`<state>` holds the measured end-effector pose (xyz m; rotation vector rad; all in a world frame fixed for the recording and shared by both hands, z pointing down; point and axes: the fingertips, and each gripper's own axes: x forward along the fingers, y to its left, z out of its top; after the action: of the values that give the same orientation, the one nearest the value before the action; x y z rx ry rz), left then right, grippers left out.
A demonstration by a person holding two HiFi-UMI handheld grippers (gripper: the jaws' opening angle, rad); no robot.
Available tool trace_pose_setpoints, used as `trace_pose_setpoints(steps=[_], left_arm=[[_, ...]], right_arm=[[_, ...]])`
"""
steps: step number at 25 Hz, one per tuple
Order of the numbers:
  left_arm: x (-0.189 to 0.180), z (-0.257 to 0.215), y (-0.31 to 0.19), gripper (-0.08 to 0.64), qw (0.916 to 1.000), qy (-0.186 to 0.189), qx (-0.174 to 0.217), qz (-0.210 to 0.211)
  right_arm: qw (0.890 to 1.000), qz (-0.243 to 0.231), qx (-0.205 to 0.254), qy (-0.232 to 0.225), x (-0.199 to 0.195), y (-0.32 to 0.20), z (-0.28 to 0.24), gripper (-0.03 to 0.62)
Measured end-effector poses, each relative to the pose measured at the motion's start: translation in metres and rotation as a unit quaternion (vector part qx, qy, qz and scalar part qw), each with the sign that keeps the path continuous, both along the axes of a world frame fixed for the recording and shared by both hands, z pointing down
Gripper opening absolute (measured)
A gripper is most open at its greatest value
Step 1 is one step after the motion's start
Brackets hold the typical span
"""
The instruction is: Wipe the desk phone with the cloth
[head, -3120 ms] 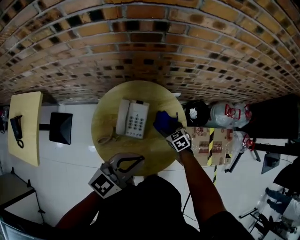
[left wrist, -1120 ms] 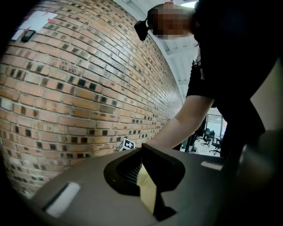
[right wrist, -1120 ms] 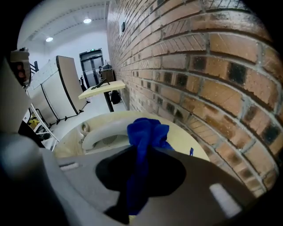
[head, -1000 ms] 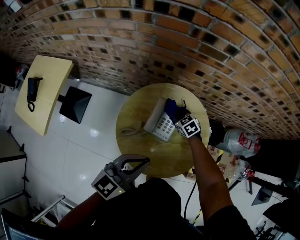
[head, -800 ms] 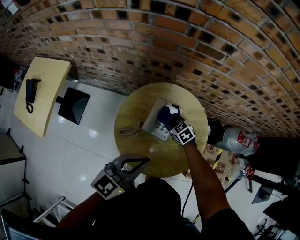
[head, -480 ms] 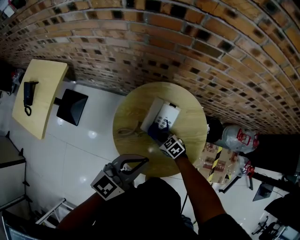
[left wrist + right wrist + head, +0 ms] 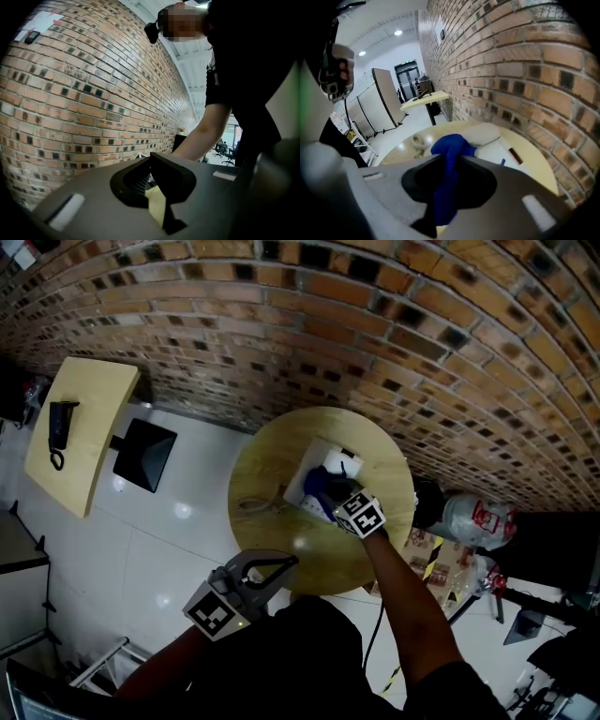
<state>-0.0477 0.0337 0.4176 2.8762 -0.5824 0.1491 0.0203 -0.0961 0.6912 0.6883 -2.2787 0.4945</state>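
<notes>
**Head view:** my right gripper (image 7: 339, 502) presses the blue cloth (image 7: 322, 491) onto the white phone (image 7: 335, 463) on the round table (image 7: 267, 460), beside the brick wall (image 7: 375, 334). The left gripper (image 7: 267, 568) hangs well apart, near my body. Nothing braces the phone — I judge a hard stroke could shove it toward the table edge.

**Left gripper view:** the jaws are pressed together with nothing in them, and they point at the wall.

**Right gripper view:** the jaws are clenched on a narrow fold of the cloth, which is bunched against the phone. Drag might pull the cloth free — or unseat the handset (image 7: 480, 134), or snag the coiled cord (image 7: 421, 139).

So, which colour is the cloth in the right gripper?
Blue cloth, clearest in the right gripper view.
</notes>
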Motion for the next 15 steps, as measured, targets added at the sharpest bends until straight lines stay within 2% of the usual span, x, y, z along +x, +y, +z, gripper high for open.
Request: trace_pose_setpoints(steps=[2, 5, 6, 7, 11, 15], left_arm=[[-0.003, 0.0, 0.0, 0.002, 0.9999, 0.002, -0.007, -0.008], [-0.006, -0.006, 0.0, 0.002, 0.9982, -0.017, 0.055, 0.014], [-0.008, -0.007, 0.001, 0.002, 0.9975, -0.021, 0.066, 0.017], [-0.01, -0.006, 0.001, 0.002, 0.9977, -0.023, 0.063, 0.013], [-0.021, 0.005, 0.001, 0.002, 0.9994, -0.013, -0.007, -0.031], [-0.027, 0.005, 0.001, 0.002, 0.9993, -0.022, 0.013, -0.028]], right_arm=[[1.0, 0.016, 0.021, -0.002, 0.011, -0.035, -0.018, 0.066], [0.998, 0.036, 0.047, -0.009, 0.021, -0.083, -0.043, 0.067], [0.998, 0.042, 0.054, -0.012, 0.021, -0.096, -0.05, 0.066], [0.997, 0.047, 0.06, -0.015, 0.019, -0.108, -0.056, 0.067], [0.998, 0.027, 0.053, 0.005, 0.001, -0.127, -0.05, 0.067], [0.999, -0.015, 0.036, 0.034, -0.022, -0.114, -0.025, 0.066]])
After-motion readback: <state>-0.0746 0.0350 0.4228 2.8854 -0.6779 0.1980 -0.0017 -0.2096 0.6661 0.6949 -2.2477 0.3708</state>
